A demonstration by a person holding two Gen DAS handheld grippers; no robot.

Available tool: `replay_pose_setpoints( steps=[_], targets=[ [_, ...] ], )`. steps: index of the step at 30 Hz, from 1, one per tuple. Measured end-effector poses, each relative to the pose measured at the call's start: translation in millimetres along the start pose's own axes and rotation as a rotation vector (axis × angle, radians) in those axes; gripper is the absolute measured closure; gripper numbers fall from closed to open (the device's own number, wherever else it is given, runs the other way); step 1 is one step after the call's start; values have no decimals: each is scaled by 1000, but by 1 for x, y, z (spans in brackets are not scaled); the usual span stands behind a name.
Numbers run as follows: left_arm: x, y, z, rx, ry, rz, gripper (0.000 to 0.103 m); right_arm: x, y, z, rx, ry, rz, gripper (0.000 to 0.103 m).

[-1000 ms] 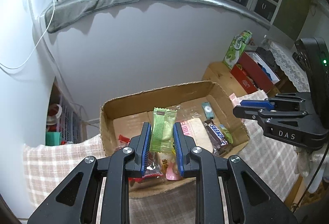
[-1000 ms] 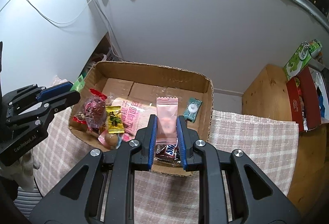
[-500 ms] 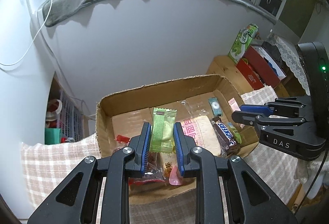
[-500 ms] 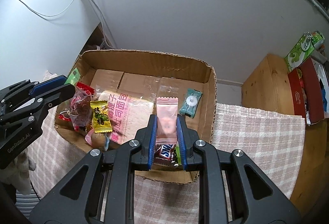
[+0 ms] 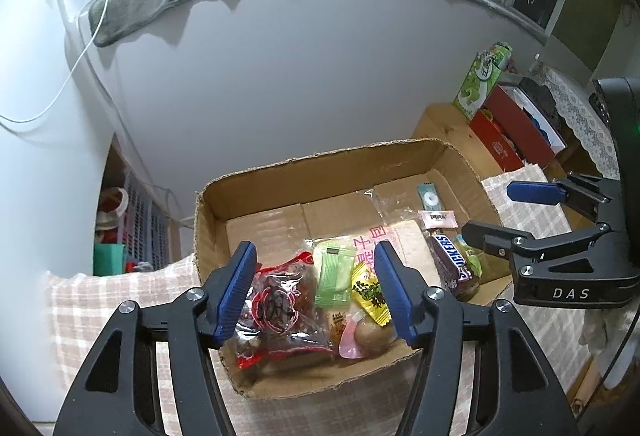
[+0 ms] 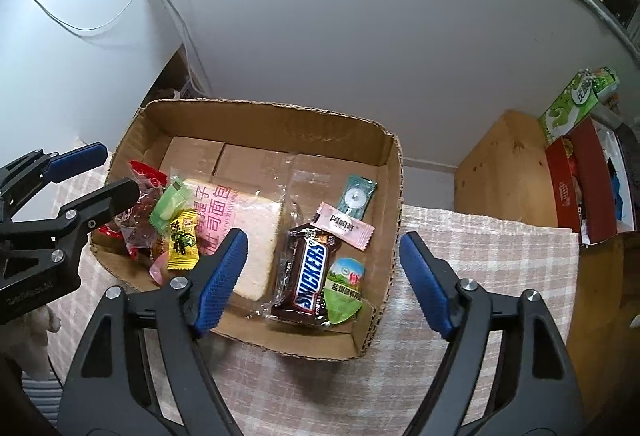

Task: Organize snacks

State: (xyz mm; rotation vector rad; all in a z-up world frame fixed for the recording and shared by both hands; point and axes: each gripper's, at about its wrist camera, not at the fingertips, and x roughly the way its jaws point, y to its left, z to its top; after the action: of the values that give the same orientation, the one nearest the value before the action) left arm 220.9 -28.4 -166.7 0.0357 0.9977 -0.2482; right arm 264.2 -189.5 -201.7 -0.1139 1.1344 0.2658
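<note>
Both claws hang over a shallow cardboard box (image 6: 394, 172) that sits on a pink-and-white checked cloth (image 6: 480, 248) covering the desk.

The left claw (image 5: 316, 292) has just been opening; its blue pads (image 5: 236, 288) now stand apart with nothing pressed between them. In the left wrist view the green wafer packet (image 5: 334, 276) lies in the box right below that gap, resting on the heap at the lower centre of the frame, between a clear bag of dark red sweets (image 5: 280, 310) on its left and a yellow candy (image 5: 370, 294) on its right. A round brown sweet (image 5: 374, 332) lies just under the yellow one.

The right claw (image 6: 324, 276) has also just been opening and stands wide, empty. In the right wrist view the pink packet (image 6: 346, 226) lies flat in the box, in the middle of the frame above the gap, its lower left end touching the top of a Snickers bar (image 6: 312, 276). A green jelly cup (image 6: 344, 288) lies just right of the bar, and a teal wrapped sweet (image 6: 356, 196) is above the pink packet, near the box's right wall. A large bread pack with pink print (image 6: 244, 236) fills the box's centre; the right claw's left finger overlaps its lower edge in the frame.

At the right edge of the right wrist view, a wooden stand (image 6: 508, 172) carries a red box (image 6: 568, 188) and a green carton (image 6: 572, 104)
</note>
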Motion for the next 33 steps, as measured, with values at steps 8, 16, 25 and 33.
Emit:
replay_pose_setpoints(
  steps=[8,16,25,33],
  targets=[
    [-7,0,-2,-4,-5,7,37,-3,2,-2,4,4,0,22],
    [-27,-1,-9,-11,-35,23,34,-17,6,-15,-6,-12,-33,22],
    [-60,-5,-16,-32,-83,33,34,-55,3,-32,40,-76,-4,22],
    [-91,-12,-31,-33,-117,45,31,-85,3,-51,87,-124,21,22]
  ],
)
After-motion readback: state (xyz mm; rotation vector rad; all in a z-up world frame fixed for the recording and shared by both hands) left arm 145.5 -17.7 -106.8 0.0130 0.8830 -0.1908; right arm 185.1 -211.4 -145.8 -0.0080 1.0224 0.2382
